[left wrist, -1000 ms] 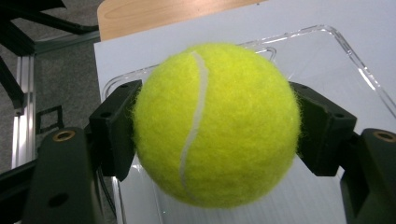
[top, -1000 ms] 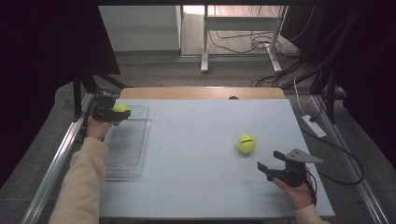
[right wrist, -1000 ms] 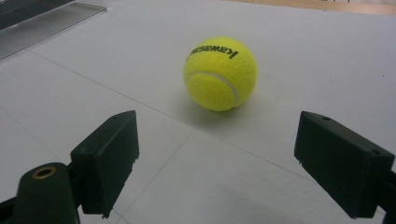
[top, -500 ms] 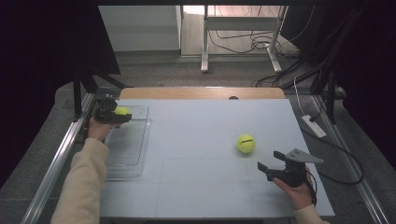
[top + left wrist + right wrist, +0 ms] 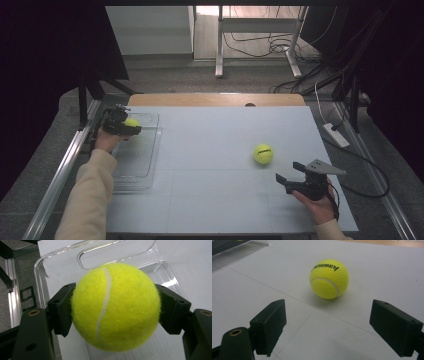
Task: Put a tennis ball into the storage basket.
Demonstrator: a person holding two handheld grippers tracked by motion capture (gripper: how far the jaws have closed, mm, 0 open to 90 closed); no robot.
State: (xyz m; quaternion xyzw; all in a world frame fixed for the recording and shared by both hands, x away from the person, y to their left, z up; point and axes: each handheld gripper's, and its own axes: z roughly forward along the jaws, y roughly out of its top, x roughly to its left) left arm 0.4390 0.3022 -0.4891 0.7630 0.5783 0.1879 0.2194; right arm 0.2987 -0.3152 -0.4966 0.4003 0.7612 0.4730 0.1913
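Tennis ball sits clamped in my left tongs above the clear tray; I should lower before releasing. Right tongs gape empty, second ball just ahead.

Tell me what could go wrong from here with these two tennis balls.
The held tennis ball sits clamped in the left gripper near the far end of the clear tray; released there, it may bounce or roll over the low rim. The loose tennis ball lies free on the table ahead of the open right gripper; a jaw nudging it could send it rolling away.
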